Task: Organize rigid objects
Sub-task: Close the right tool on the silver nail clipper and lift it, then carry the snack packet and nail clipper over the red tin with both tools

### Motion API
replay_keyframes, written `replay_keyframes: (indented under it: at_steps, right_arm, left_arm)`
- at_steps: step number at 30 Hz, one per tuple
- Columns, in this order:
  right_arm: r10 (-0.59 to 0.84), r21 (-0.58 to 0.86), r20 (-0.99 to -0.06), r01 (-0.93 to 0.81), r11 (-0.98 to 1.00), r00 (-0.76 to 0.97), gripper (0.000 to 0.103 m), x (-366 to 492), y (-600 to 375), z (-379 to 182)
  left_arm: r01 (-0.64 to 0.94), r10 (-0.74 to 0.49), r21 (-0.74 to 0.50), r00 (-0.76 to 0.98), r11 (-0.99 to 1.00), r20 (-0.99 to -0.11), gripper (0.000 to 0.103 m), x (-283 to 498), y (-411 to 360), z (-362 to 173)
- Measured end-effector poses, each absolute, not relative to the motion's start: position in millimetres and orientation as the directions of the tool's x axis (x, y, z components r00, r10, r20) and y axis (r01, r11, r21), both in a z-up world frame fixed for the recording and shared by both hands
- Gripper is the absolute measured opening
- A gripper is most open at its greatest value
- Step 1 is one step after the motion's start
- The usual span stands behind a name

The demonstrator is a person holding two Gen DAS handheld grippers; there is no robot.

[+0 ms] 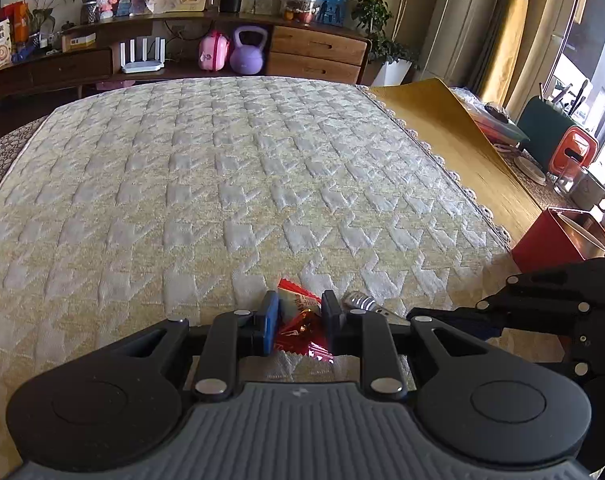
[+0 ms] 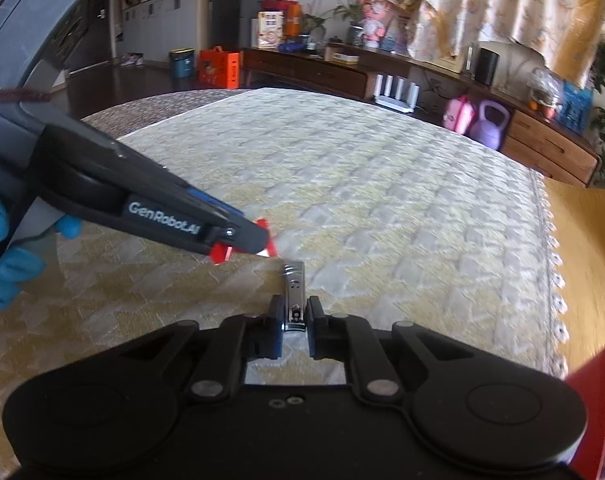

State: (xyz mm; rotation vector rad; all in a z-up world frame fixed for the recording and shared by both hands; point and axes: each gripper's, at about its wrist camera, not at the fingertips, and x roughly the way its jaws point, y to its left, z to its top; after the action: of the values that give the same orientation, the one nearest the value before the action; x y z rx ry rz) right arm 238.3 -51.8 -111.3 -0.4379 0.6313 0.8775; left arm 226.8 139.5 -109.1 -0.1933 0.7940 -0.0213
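The right gripper point(image 2: 295, 322) is clamped on the nail clipper point(image 2: 294, 292), low on the quilt point(image 2: 382, 200); the left gripper point(image 1: 300, 320) pinches a red wrapper point(image 1: 298, 324). Lift the clipper straight up — slowly, since smooth metal may slip — towards the red tin point(image 1: 550, 240).

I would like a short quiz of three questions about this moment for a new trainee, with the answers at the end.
1. True or false: the right gripper is shut on the metal nail clipper.
2. What does the left gripper hold?
A. a red snack packet
B. a spoon
C. nothing
3. Which container stands at the right edge of the quilted cloth?

Key:
1. True.
2. A, the red snack packet.
3. The red box.
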Motion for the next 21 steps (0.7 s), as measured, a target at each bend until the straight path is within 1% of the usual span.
replay_keyframes:
  at_steps: [13, 21]
  right_arm:
    - [0.534, -0.09, -0.626, -0.733, 0.675, 0.568, 0.01, 192.9, -89.1, -80.3]
    - [0.522, -0.094, -0.573, -0.684, 0.724, 0.632, 0.01, 171.3, -133.5, -44.9]
  left_arm:
    - [-0.039, -0.112, -0.194, 0.699, 0.98, -0.706, 0.022, 198.5, 111.5, -86.6]
    - [0.006, -0.147, -0.205, 0.716, 0.979, -0.682, 0.022, 180.2, 80.3, -56.5]
